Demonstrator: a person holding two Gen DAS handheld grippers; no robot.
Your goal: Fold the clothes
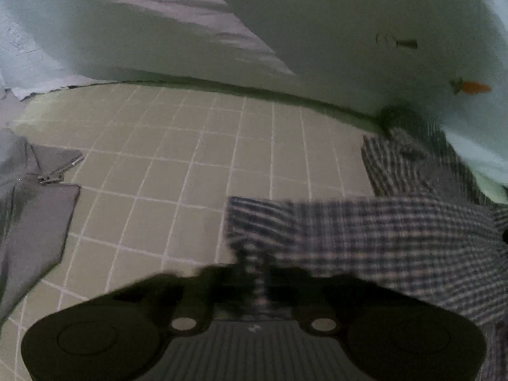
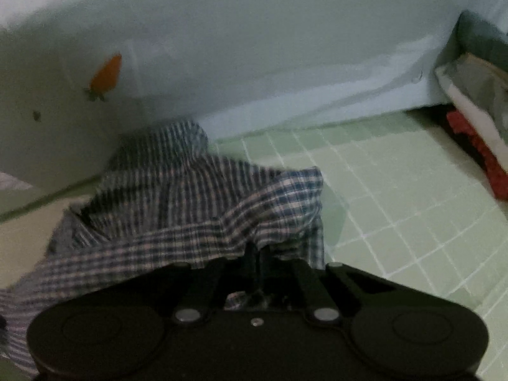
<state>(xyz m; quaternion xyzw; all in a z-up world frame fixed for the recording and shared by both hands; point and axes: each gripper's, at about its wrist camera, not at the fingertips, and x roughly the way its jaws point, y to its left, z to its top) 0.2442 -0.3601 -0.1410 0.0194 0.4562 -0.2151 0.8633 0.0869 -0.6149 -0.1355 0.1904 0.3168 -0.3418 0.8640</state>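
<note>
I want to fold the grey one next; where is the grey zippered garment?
Left wrist view, far left: the grey zippered garment lies on the green gridded mat, apart from the blue plaid shirt.

Pale green gridded mat [image 1: 177, 171] underfoot, white lines crossing it. Behind, a light blue-white wall or sheet [image 2: 270, 63] printed with a small orange carrot [image 2: 106, 74]. Grey zipped cloth [image 1: 35, 197] at the left edge; red and white stacked fabrics [image 2: 476, 139] far right. Dim, soft light
</note>
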